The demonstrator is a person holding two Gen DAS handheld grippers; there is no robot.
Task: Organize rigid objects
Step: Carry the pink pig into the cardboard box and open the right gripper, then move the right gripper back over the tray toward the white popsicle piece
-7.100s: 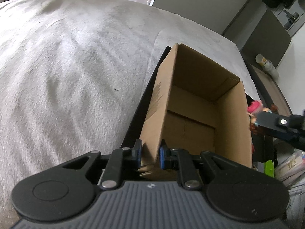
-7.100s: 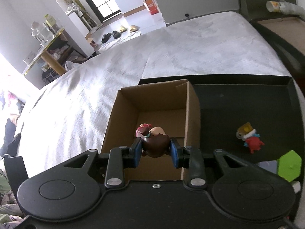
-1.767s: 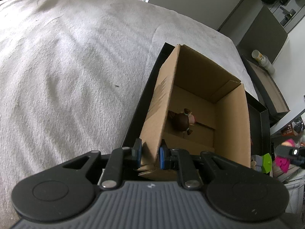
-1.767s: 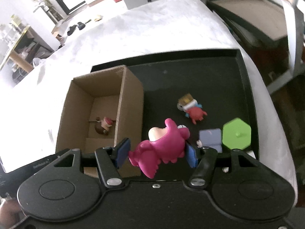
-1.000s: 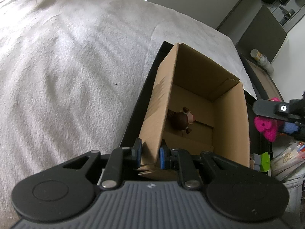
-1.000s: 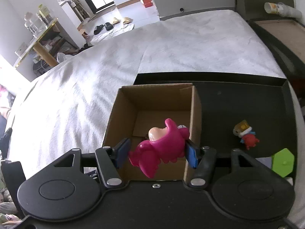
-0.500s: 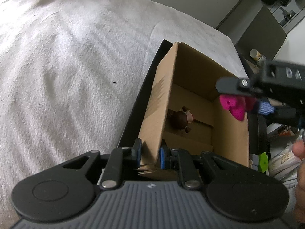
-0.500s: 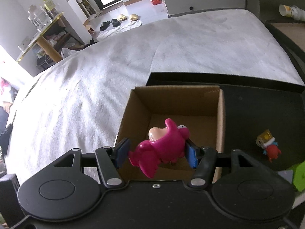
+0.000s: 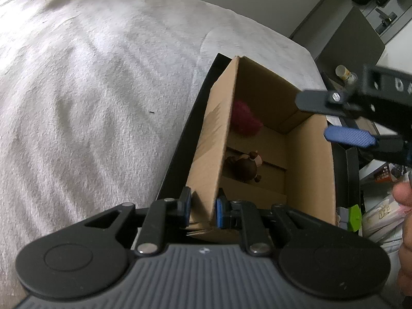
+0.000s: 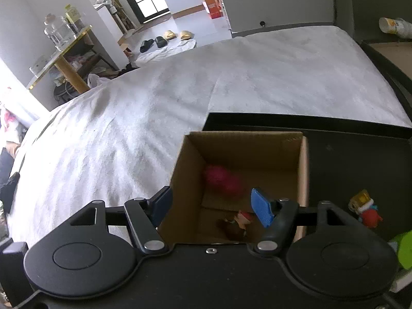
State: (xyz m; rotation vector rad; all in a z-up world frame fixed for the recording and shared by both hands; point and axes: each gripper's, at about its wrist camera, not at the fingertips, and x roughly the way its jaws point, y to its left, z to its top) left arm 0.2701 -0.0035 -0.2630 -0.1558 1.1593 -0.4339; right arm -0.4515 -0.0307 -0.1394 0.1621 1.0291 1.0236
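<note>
My left gripper (image 9: 203, 206) is shut on the near wall of an open cardboard box (image 9: 309, 170). A brown figure (image 9: 244, 166) lies on the box floor. A pink toy (image 9: 244, 118), blurred, is inside the box near its far left wall. My right gripper (image 10: 211, 203) hovers over the box with its jaws opening and nothing between the blue pads (image 10: 261, 206). In the right wrist view the pink toy (image 10: 222, 181) and the brown figure (image 10: 237, 222) sit below the pads inside the box (image 10: 244, 141). In the left wrist view the right gripper (image 9: 314, 117) hangs above the box's right wall.
The box stands on a black tray (image 10: 347, 159) on a white bed cover (image 10: 154, 116). A small red figure (image 10: 367, 209) and a green hexagonal piece (image 10: 404, 249) lie on the tray to the right. A person's hand (image 9: 404, 195) shows at the right edge.
The right gripper's jaws have spread and let go of the pink toy, which has dropped into the box. The left gripper has kept its hold on the box wall.
</note>
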